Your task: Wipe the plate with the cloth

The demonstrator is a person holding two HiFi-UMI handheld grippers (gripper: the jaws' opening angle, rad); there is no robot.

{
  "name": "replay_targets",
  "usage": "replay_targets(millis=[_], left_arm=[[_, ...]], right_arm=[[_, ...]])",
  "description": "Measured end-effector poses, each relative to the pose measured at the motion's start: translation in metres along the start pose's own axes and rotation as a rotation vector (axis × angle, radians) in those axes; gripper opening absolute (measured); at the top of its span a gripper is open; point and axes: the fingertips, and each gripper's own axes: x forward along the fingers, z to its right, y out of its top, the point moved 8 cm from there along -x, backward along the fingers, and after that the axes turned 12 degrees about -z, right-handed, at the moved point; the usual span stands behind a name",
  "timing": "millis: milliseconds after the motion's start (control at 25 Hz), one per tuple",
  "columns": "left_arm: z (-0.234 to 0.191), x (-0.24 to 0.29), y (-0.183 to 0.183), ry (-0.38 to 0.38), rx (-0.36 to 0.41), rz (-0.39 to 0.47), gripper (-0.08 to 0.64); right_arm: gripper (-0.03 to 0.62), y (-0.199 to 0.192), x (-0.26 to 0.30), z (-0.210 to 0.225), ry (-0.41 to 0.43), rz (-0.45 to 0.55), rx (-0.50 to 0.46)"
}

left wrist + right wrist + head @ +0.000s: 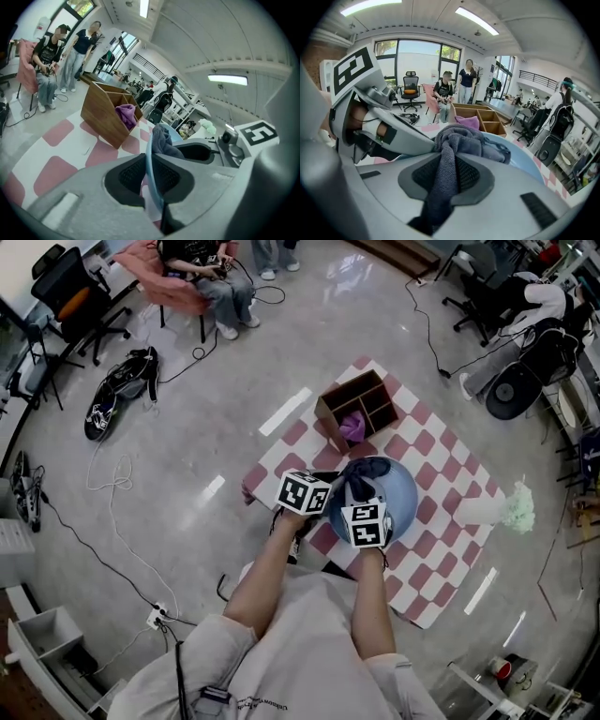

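A light blue plate point(398, 498) is held above the checkered mat, seen edge-on in the left gripper view point(149, 164). My left gripper point(151, 180) is shut on its rim at the plate's left side point(319, 498). A dark grey-blue cloth point(364, 474) lies bunched on the plate's upper face. My right gripper point(446, 180) is shut on this cloth point(454, 140), whose free end spreads over the plate point(525, 164). In the head view the right gripper point(361, 498) sits just right of the left one, both marker cubes close together.
A pink-and-white checkered mat point(441, 465) covers the floor. On it stands a wooden compartment box point(361, 409) holding a purple cloth point(353, 426). A pale green brush-like item point(497, 510) lies at the mat's right. People point(202, 273), chairs and cables surround the area.
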Motion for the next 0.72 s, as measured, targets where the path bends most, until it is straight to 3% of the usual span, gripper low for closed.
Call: replay_targets(millis=[360,720], left_arm=[[0.026,0.012,0.013,-0.045,0.157,-0.062,0.034],[0.041,0.028,0.02,-0.054,0.214,-0.089,0.035]], right_arm=[[0.083,-0.007,-0.015,0.024,-0.145,-0.006,0.023],[0.086,-0.024,-0.021,0.071,-0.224,-0.022,0.051]])
